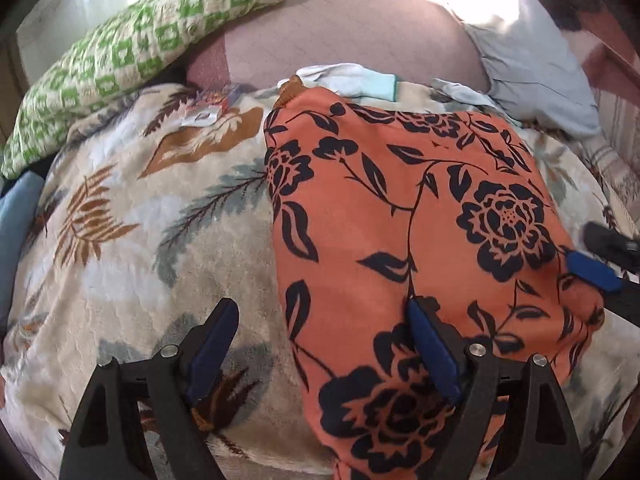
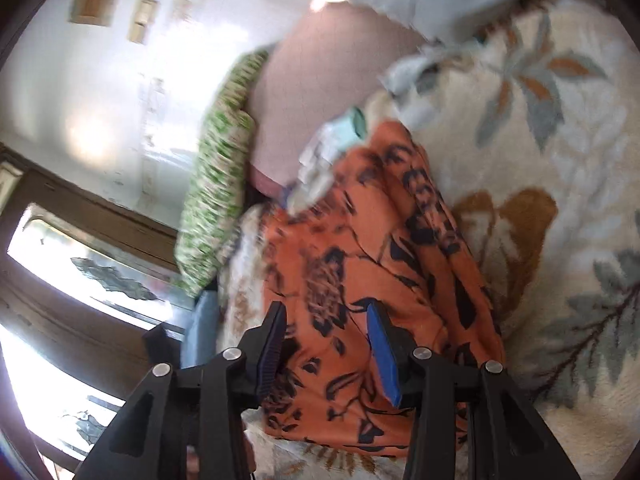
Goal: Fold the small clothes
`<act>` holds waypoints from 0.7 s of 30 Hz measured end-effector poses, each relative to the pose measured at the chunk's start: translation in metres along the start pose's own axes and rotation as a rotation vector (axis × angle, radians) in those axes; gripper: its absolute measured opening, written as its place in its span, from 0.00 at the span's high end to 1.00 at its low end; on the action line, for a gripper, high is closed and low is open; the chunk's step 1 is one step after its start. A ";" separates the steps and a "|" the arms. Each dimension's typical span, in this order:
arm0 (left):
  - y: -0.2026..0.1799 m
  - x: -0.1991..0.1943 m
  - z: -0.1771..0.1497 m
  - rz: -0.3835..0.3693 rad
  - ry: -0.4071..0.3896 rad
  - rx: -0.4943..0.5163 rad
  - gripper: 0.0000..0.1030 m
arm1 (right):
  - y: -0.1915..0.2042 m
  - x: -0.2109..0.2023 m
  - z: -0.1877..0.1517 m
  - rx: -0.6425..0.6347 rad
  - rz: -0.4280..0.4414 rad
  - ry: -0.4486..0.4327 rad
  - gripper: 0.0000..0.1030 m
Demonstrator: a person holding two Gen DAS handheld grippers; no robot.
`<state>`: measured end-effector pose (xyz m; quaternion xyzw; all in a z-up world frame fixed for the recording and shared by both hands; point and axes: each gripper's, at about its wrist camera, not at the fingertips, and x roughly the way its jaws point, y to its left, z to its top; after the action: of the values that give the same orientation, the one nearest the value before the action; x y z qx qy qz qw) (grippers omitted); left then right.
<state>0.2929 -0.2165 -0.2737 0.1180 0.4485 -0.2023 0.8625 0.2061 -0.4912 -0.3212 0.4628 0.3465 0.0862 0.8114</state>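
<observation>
An orange cloth (image 1: 408,216) printed with black flowers and leaves lies spread on a cream blanket (image 1: 132,240) patterned with brown and grey leaves. In the left wrist view it covers the right half of the blanket, its left edge running from far to near down the middle of the picture.

The left gripper (image 1: 320,316) stands wide open above that left edge. Its left finger hangs over the bare blanket, and its right finger with the blue pad sits over the orange cloth near a large black flower. Nothing is pinched between them. Whether the right pad touches the cloth cannot be told.

The right gripper (image 2: 326,320) appears at the right edge of the left wrist view as a blue pad on a black finger over the cloth's right side. In its own blurred view the jaws are partly open, and the orange cloth shows in the gap between them. The pads do not press together on the cloth, so it looks loose rather than clamped.

At the far end of the orange cloth lies a small pale blue and white cloth (image 1: 352,80). Beyond it stretches a pink sheet (image 1: 340,28). A green and white checked pillow (image 1: 132,52) lies at the far left, and a pale grey pillow (image 1: 532,68) at the far right.
</observation>
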 end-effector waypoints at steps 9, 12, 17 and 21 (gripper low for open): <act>0.010 -0.039 -0.011 -0.066 -0.006 0.025 0.16 | 0.020 -0.005 0.007 -0.074 -0.071 -0.063 0.56; 0.013 -0.042 -0.030 -0.109 0.001 0.024 0.16 | 0.040 -0.002 0.016 -0.122 -0.043 -0.078 0.56; 0.020 -0.030 -0.051 -0.155 0.031 0.026 0.16 | 0.065 0.032 0.040 -0.190 -0.054 -0.057 0.54; 0.029 -0.014 -0.053 -0.228 0.085 -0.008 0.16 | 0.047 0.063 0.054 -0.168 -0.173 -0.029 0.47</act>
<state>0.2608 -0.1666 -0.2916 0.0714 0.4959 -0.2920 0.8147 0.2966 -0.4734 -0.2954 0.3630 0.3648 0.0379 0.8566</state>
